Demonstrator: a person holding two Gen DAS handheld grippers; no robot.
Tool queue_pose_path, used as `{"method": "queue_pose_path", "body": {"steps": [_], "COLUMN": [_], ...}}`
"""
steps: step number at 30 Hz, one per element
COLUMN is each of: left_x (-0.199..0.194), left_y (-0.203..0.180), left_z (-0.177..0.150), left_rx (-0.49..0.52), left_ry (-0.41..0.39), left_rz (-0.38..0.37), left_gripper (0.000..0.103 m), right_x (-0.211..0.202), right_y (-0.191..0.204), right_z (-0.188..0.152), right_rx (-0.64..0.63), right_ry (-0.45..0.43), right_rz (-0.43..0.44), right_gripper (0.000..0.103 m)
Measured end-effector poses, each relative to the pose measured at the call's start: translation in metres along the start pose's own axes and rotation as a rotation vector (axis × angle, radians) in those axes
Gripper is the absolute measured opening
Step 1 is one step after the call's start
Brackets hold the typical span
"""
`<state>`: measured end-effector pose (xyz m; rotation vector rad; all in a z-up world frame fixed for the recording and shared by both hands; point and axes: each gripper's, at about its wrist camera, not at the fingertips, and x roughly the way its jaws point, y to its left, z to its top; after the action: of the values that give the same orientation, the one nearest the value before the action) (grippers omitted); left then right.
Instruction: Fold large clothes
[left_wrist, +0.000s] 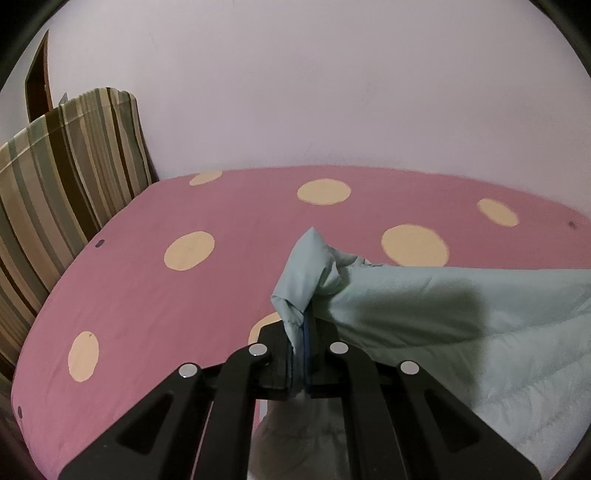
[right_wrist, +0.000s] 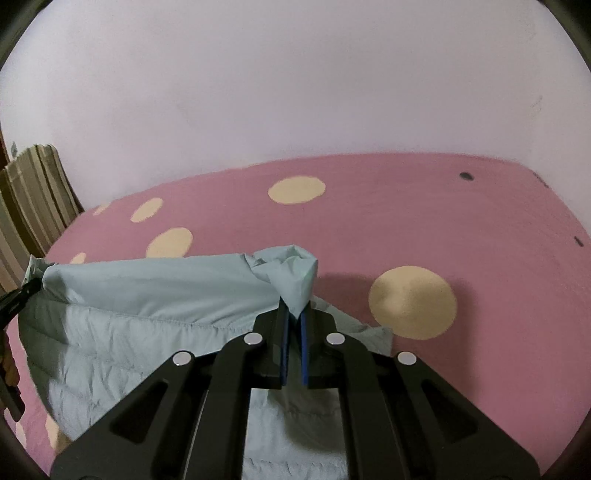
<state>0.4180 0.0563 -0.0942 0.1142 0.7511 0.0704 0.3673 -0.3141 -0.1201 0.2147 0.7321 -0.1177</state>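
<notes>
The left gripper is seen with its jaws pinched on a bunched corner of the pale blue quilted garment. A peak of fabric stands up above the blue pads, and more cloth hangs down below them. From this grip the garment's edge is stretched taut towards the right side of the left wrist view.

The right gripper is likewise clamped on the garment, with a crumpled corner pinched between its blue pads. In the right wrist view the held edge runs leftwards to the left gripper, which is visible at the frame's left margin gripping the opposite corner. The garment is thus held between the two grippers along one edge, raised above the bed; the quilted body sags below that edge, and its lower part is hidden behind the gripper frames.

The bed is covered by a pink sheet with cream dots. A striped cushion is propped upright at the bed's left end against a plain pale wall.
</notes>
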Motion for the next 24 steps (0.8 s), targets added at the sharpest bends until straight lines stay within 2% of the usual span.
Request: {"method": "queue_pose_path", "body": {"steps": [5, 14, 24], "left_x": [0.047, 0.1, 0.116], "left_y": [-0.013, -0.016, -0.024], "left_z": [-0.006, -0.035, -0.052], "left_rx": [0.017, 0.012, 0.005], "left_ry": [0.065, 0.185, 0.17], "left_rz": [0.042, 0.095, 0.149], "left_gripper": [0.004, 0.004, 0.004], "right_x": [0.045, 0.1, 0.114], "right_y": [-0.005, -0.014, -0.017], "right_z": [-0.003, -0.028, -0.039], "right_rx": [0.01, 0.032, 0.031], "right_ry": [0.072, 0.206, 0.183], "right_rz": [-0.016, -0.043, -0.057], "right_gripper": [0.004, 0.007, 0.009]}}
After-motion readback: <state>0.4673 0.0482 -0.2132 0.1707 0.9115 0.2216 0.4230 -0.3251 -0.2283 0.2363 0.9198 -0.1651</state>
